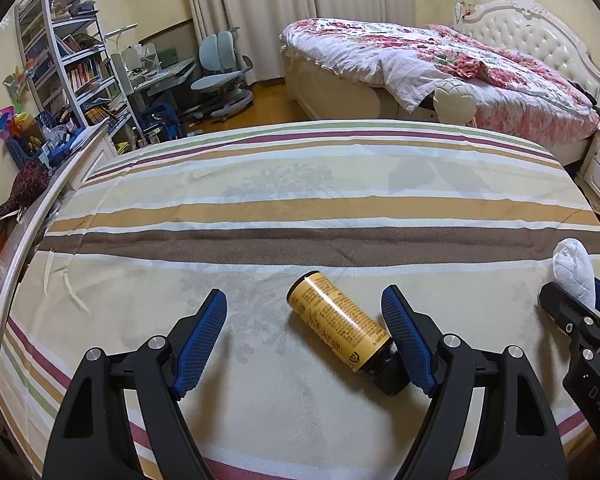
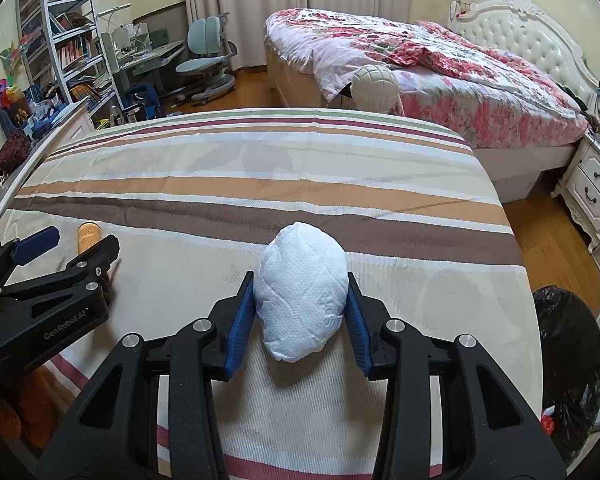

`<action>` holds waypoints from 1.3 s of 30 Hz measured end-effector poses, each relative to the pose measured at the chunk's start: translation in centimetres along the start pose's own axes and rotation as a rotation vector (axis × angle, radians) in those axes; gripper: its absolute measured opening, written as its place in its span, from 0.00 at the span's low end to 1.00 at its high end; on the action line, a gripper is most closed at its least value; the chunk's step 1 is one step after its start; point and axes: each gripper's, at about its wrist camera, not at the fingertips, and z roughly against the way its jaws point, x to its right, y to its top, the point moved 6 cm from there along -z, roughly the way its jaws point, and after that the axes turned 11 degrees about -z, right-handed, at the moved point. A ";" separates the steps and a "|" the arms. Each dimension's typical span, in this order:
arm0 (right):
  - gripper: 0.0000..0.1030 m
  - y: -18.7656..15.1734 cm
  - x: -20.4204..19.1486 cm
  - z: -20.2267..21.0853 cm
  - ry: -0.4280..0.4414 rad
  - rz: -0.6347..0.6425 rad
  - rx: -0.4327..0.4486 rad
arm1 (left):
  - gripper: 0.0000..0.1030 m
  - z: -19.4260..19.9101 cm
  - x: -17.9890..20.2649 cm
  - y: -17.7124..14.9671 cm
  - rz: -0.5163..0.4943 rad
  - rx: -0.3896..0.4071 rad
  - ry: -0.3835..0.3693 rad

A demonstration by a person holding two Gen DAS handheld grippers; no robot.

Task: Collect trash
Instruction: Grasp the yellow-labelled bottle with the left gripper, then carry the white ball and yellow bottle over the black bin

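1. Two items of trash are counted on the striped cloth-covered surface (image 1: 300, 216): one yellow-labelled cylindrical bottle with a dark cap (image 1: 342, 326) and one crumpled white paper-towel wad (image 2: 301, 290).
2. One black-lined waste bin (image 2: 568, 364) is seen on the floor at the right edge of the surface.
3. Left gripper (image 1: 304, 312): blue-padded fingers spread wide. The bottle is lying on its side between them, its cap end touching the right finger (image 1: 408, 340).
4. Right gripper (image 2: 300, 300): fingers narrowed onto the wad, both pads pressed against its sides.
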 end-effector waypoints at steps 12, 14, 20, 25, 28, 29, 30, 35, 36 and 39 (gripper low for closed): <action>0.39 -0.2 0.1 0.0 0.004 -0.003 -0.007 | 0.66 0.0 -0.5 -0.8 0.018 -0.010 -0.043; 0.39 -0.2 0.1 0.0 0.005 -0.003 -0.008 | 0.61 -0.2 -0.5 -0.8 0.024 -0.017 -0.054; 0.40 -0.3 0.0 0.0 0.004 -0.001 -0.009 | 0.33 -0.1 0.2 -0.8 0.003 0.000 -0.109; 0.37 -0.3 0.0 0.1 0.004 0.002 -0.008 | 0.24 0.1 0.8 -0.9 -0.020 0.011 -0.107; 0.36 -0.5 0.0 0.3 0.002 0.003 -0.003 | 0.24 0.3 1.0 -0.8 -0.025 0.015 -0.107; 0.35 -0.6 0.0 0.5 0.003 0.001 -0.001 | 0.24 0.3 1.0 -0.9 -0.026 0.016 -0.107; 0.35 -0.7 0.1 0.5 0.003 0.000 -0.001 | 0.24 0.5 1.0 -0.9 -0.027 0.021 -0.105; 0.35 -1.2 0.4 1.4 0.004 -0.005 0.012 | 0.24 1.4 1.3 -1.0 -0.019 0.041 -0.108; 0.35 -1.3 0.5 1.6 0.006 -0.007 0.015 | 0.24 1.7 1.5 -1.1 -0.018 0.046 -0.111; 0.35 -1.5 1.0 2.4 0.010 -0.019 0.029 | 0.24 2.6 2.1 -1.3 -0.020 0.065 -0.118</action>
